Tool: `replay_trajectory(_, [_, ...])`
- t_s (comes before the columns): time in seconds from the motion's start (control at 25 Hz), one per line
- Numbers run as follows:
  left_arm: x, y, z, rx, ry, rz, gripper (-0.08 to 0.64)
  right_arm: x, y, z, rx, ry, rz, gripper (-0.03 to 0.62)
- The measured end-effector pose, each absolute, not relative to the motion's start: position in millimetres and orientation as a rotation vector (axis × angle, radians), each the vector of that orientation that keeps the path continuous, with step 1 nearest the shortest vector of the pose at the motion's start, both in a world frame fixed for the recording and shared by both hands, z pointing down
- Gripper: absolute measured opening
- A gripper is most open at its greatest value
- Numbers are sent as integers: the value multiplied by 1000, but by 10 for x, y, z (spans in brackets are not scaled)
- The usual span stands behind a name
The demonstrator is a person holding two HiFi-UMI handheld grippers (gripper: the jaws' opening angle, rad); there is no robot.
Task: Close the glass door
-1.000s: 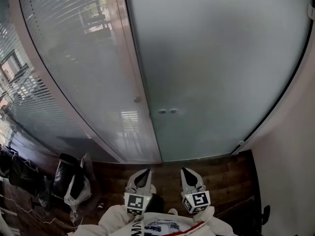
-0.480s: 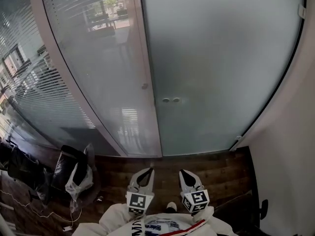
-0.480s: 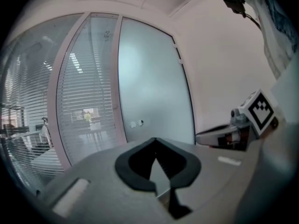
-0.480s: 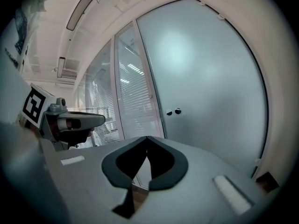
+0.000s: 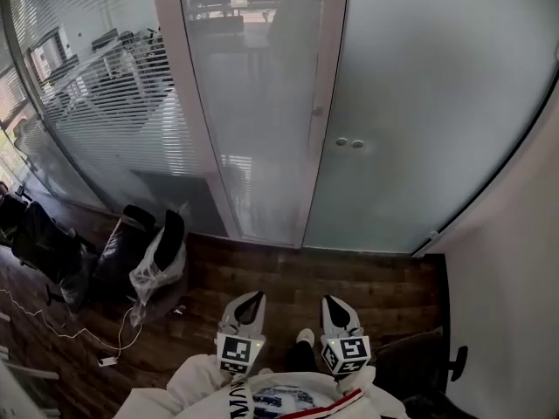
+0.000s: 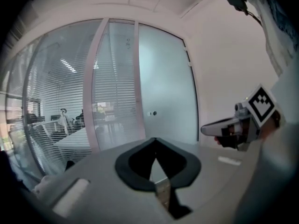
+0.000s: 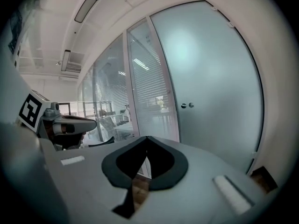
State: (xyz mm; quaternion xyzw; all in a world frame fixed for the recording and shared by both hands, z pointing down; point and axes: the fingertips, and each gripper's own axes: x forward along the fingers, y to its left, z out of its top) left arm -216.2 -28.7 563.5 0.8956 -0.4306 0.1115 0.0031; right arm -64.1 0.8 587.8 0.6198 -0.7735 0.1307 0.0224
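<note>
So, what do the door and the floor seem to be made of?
Door: apparently frosted glass, matte; it glows evenly but shows nothing behind. Floor: likely dark wood or wood-look planks, with visible grain and board seams.

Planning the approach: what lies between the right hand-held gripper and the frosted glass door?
Only bare wooden floor between the right hand-held gripper and the glass door, seen in the head view; the bags lie off to the left.

Frosted glass door [image 5: 437, 103] upright; two round fittings [image 5: 348, 143] near left edge.
</note>
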Motion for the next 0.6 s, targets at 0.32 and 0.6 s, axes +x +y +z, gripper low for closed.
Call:
replay_trajectory(0.32, [-2666, 358, 5683, 2792, -1336, 345, 3, -1167, 637, 5853, 1897, -2376, 389, 8])
replay_trajectory(0.6, [-2579, 735, 5695, 2811, -1275, 327, 3, -1170, 1073, 5824, 1901, -2335, 356, 8])
